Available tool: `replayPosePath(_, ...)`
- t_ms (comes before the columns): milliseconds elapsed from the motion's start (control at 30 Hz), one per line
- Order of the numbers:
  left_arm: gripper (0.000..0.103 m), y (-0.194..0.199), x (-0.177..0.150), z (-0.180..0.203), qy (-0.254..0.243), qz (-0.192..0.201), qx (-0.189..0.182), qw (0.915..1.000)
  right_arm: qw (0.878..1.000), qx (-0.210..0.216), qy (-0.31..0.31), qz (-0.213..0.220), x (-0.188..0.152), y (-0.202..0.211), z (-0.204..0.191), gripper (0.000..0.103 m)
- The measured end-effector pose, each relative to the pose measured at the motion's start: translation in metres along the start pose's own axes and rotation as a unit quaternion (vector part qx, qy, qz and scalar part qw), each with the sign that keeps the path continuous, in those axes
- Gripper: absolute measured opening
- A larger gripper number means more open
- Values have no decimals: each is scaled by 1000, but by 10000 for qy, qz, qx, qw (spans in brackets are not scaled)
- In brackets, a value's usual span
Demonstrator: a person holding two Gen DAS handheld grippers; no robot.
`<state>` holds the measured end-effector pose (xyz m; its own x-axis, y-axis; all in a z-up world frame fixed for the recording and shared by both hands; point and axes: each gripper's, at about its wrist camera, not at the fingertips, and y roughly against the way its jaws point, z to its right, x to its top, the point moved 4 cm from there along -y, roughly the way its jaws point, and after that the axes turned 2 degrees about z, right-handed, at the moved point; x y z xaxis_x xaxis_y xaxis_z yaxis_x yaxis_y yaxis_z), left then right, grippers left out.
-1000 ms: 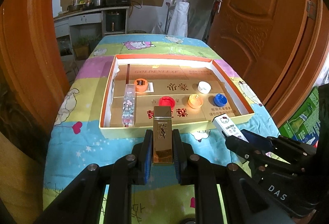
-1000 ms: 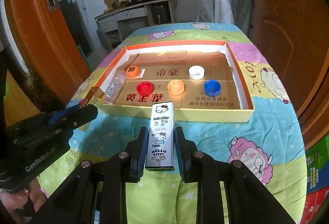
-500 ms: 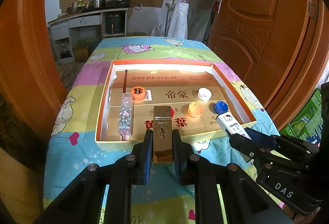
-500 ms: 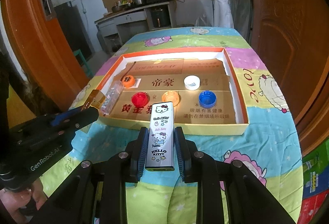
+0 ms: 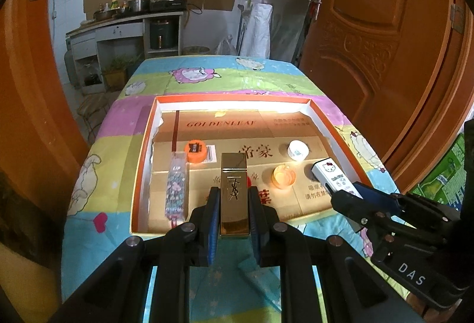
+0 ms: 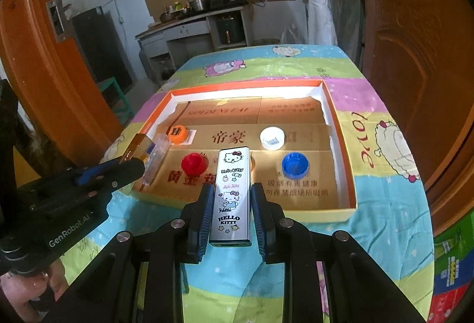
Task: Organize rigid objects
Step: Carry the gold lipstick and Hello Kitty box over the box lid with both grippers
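**tinkerbox:** So how far along is the sorting? The box (image 5: 331,127) on the surface (image 5: 225,77) already holds a glittery clear tube (image 5: 177,184) along its left side, plus an orange cap (image 5: 195,152), a white cap (image 5: 298,149), a clear orange cap (image 5: 284,176), a red cap (image 6: 193,163) and a blue cap (image 6: 295,165), spread out in rough rows. Looks like most of it is done.

**umi_fan:** Yeah, two pieces are left by the look of it, and both are in the air. The left claw (image 5: 234,204) is clamped on a gold case (image 5: 234,189), shiny, squared-off, logo on top, hovering over the near edge of the box. The right claw (image 6: 231,210) is squeezed on a Hello Kitty tin (image 6: 232,192), long, flat and silvery-white, also above the near wall.

**tinkerbox:** So neither is set down yet?

**umi_fan:** Nope. I'd guess they go into the free cardboard patches, gold one near the tube, tin toward the right. Both are slick metal-looking things, so they could slip.
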<state>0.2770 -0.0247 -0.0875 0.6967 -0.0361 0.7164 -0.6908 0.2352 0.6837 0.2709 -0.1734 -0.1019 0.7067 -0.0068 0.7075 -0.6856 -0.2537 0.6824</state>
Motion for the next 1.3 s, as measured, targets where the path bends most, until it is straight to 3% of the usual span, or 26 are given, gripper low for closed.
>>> replayPosePath(700, 18, -45, 38, 13, -93, -78, -204, 9997, 9999, -37, -107, 45, 32, -34, 25, 27)
replayPosePath(1300, 18, -92, 79, 17, -129, -231, -318, 9991, 9996, -267, -79, -20, 82, -78, 61, 26)
